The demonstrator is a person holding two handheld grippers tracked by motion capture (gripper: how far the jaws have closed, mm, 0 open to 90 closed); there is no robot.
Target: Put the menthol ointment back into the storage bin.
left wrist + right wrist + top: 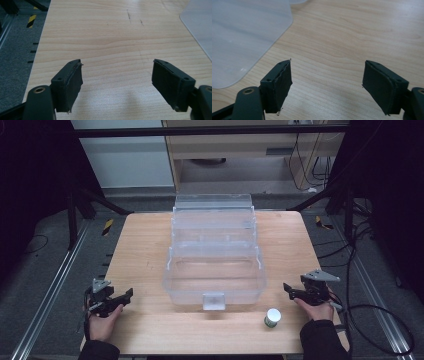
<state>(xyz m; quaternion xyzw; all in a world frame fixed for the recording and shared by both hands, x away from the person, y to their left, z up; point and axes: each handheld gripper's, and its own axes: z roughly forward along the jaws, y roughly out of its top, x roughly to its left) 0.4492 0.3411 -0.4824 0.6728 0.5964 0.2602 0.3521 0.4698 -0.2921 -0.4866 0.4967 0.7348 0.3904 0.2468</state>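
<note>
You're at the starting line here: your left gripper (125, 298) rests near the table's (150, 330) front left corner, jaws spread wide with nothing between them, and the left gripper view shows bare wood grain ahead and a corner of clear plastic at the far right. Your right gripper (291, 291) sits near the front right edge, jaws just as wide, gripping nothing. The small white-capped jar (272, 317) stands upright on the wood, near the right gripper and just in front of the clear storage box's (215, 270) right front corner, apart from both. The box sits open in the middle of the table, its tiered trays stepped back, and its compartments look empty as far as the clear plastic lets you tell. So nothing is picked up yet. By the look of it, everything is ahead: reach for the jar, grip it, carry it into the box.
</note>
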